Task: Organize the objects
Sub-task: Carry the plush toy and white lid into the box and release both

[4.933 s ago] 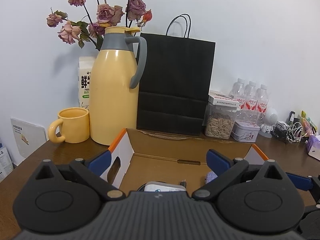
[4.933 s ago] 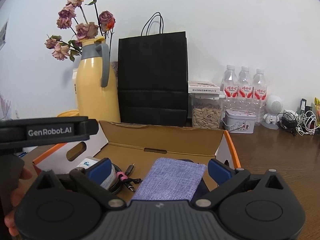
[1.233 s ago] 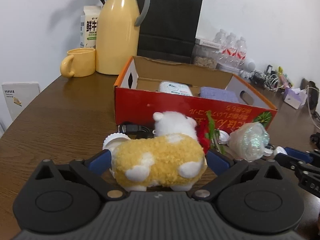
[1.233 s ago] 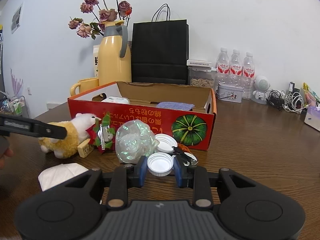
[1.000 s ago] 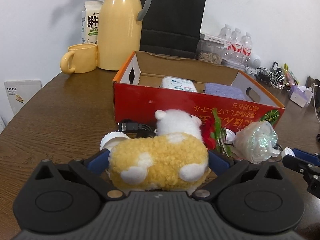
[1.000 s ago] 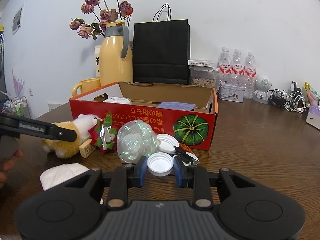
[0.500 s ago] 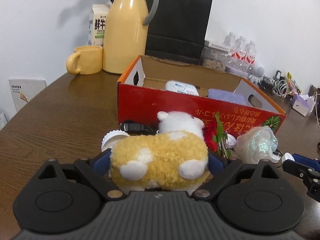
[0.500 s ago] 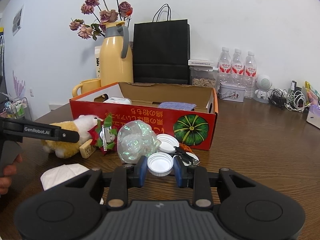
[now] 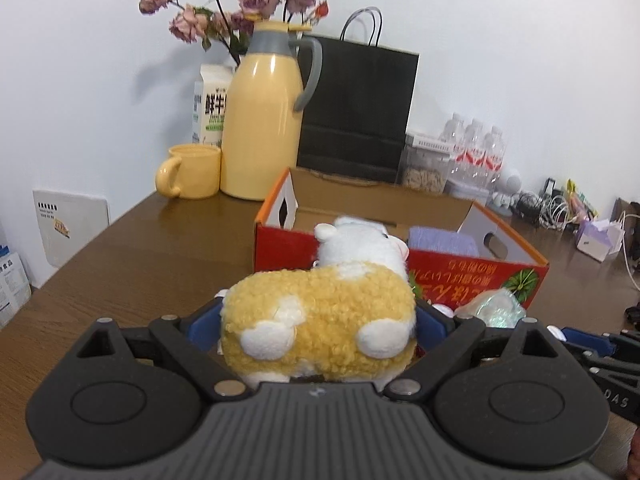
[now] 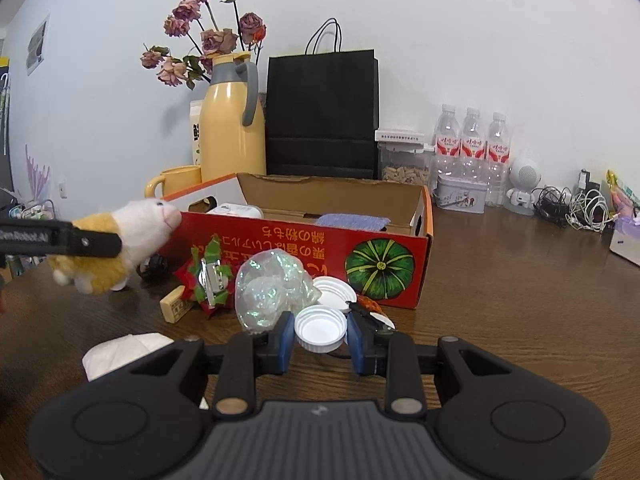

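My left gripper (image 9: pixel 318 322) squeezes the fluffy yellow-and-white toy sheep (image 9: pixel 320 312), maybe lifted off the table. My right gripper (image 10: pixel 320 338) pinches a round white plastic cap (image 10: pixel 320 332).

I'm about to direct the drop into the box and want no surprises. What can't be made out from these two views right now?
- Left wrist view: the plush sheep hides the near-left floor of the red box.
- Right wrist view: the box's front wall hides most of its contents.
- Right wrist view: whether the right gripper pads press the white cap is unclear.
- Right wrist view: the dark item by the cap is too small to identify.
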The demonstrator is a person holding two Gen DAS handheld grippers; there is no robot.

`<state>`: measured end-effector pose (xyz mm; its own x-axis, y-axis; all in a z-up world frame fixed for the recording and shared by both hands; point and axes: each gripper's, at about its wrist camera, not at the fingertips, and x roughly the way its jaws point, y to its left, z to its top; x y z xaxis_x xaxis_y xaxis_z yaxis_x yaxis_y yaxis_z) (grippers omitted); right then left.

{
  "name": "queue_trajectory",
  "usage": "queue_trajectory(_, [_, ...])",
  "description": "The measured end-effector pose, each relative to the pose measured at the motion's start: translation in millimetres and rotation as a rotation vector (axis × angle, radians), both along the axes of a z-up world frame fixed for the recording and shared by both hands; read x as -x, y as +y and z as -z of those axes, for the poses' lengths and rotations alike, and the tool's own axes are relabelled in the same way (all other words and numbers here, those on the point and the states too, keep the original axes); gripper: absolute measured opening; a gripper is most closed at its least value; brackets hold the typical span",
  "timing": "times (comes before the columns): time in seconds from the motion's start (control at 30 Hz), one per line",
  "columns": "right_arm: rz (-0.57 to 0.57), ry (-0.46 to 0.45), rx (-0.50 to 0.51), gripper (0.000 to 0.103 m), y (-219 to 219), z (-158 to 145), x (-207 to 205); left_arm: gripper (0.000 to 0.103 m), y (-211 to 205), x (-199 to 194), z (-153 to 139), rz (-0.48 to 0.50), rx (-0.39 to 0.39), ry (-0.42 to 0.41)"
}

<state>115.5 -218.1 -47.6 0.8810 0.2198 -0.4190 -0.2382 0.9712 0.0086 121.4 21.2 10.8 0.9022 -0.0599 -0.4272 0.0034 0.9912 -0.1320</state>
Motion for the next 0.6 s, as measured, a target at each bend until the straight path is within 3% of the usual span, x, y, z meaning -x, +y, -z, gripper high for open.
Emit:
queue_trajectory(0.3, [-0.019,-0.066,0.033,0.027,8,-5,5,0.095,-9,-3,-20,0.025,-0.016,-0.063])
queue_trajectory(0.6, [-0.038,-0.167,0.012,0.027,15,-45,-21,0.095,-31,-42,-45,0.048,-0.023,-0.12])
